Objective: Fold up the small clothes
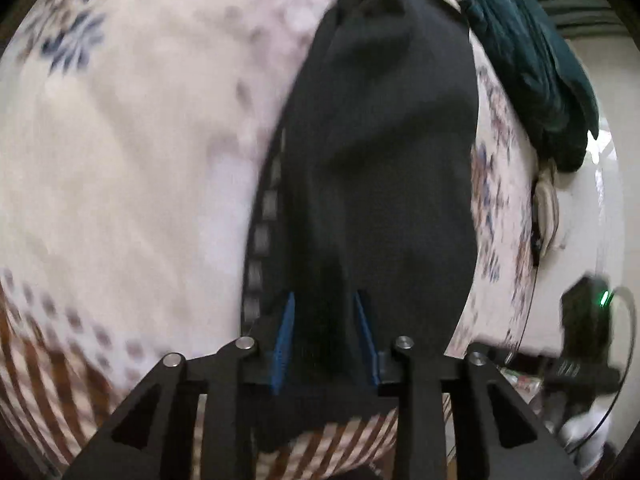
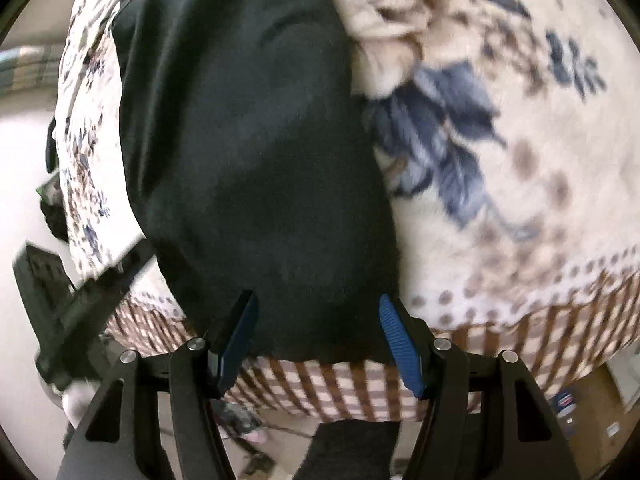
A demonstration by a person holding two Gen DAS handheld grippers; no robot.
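The left gripper (image 1: 325,300) has its blue-padded fingers (image 1: 285,336) drawn close together with a fold of the black garment (image 1: 380,152) pinched between them, the cloth bunching down past the pads toward the camera. From that grip the garment runs straight ahead as a long dark strip, narrowing to a gathered end at the far side, and it lies on the floral blanket (image 1: 140,140) that spreads to the left of the tool. Ahead and to the right, a dark teal cloth (image 1: 532,64) is heaped at the blanket's edge. The right gripper (image 2: 318,306) stands spread wide, its blue pads (image 2: 400,344) on either side of the garment's near hem (image 2: 248,160); the cloth sits between them, but motion blur makes it hard to tell whether either pad touches it. Beyond that hem the garment stretches forward over the same blanket (image 2: 500,140), whose checked brown border (image 2: 320,384) hangs just under the fingers.
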